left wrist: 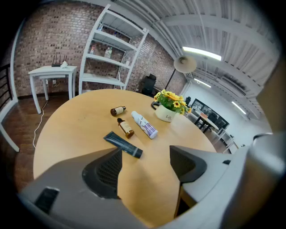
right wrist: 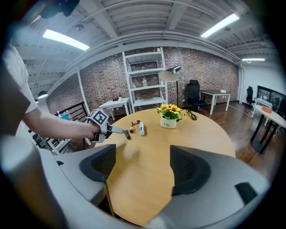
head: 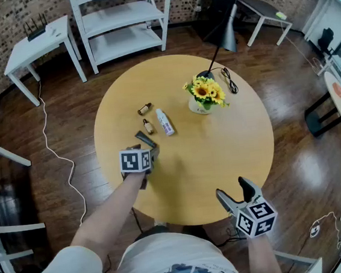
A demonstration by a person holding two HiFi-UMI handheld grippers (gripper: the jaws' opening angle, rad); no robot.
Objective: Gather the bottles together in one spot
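Three bottles lie on the left half of the round wooden table (head: 232, 150). They are a small brown bottle (head: 144, 109) (left wrist: 118, 110), a brown dropper bottle (head: 148, 126) (left wrist: 125, 127) and a white bottle with a purple label (head: 165, 122) (left wrist: 144, 125). A dark tube (head: 144, 139) (left wrist: 123, 144) lies just in front of them. My left gripper (head: 148, 154) (left wrist: 145, 156) is open and empty, its tips just short of the tube. My right gripper (head: 235, 191) (right wrist: 143, 163) hangs open and empty over the table's near edge, far from the bottles (right wrist: 141, 129).
A pot of sunflowers (head: 205, 96) (left wrist: 167, 112) stands right of the bottles, with a black cable (head: 230, 81) and a floor lamp (head: 227, 33) behind it. Beyond the table are a white shelf unit (head: 123, 22), a white side table (head: 39, 40) and a black chair (head: 217, 4).
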